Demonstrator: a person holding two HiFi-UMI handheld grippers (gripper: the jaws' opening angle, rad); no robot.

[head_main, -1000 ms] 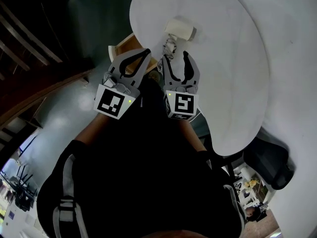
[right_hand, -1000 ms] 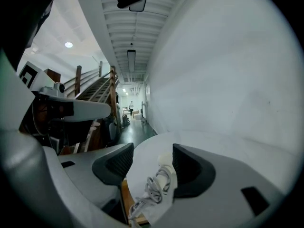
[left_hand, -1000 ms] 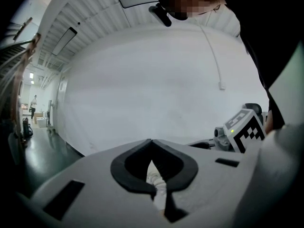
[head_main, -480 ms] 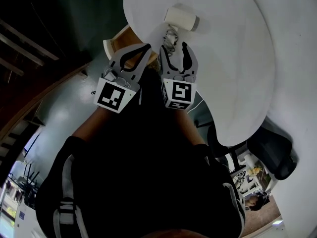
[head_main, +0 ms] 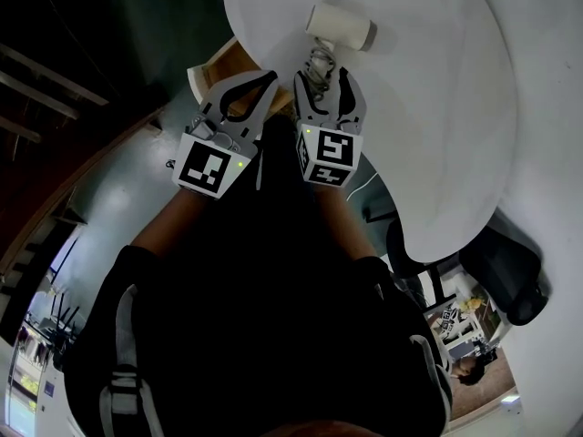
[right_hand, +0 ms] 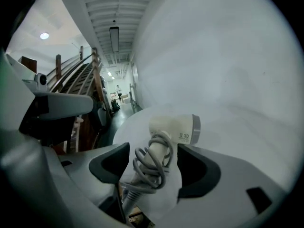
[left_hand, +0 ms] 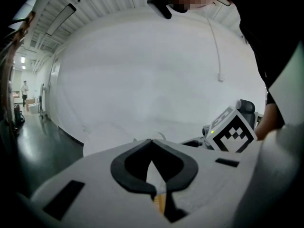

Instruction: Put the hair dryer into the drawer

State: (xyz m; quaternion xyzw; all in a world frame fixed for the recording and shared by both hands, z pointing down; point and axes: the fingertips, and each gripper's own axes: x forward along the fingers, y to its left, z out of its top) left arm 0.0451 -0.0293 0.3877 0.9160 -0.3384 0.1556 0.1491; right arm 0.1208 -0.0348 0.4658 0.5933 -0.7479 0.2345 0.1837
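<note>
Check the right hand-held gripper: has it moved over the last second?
Yes. The right hand-held gripper has advanced toward the hair dryer lying on the table; its jaws, opening, now straddle the cord-wrapped handle.

The head view looks steeply down past the person's body, with the left gripper and right gripper at upper centre and the white surface and hair dryer above them. The left gripper view sits low behind its jaws, facing across that surface, with the right gripper's marker cube at right. The right gripper view looks along its opening jaws, close on the same hair dryer, which lies between them.
</note>
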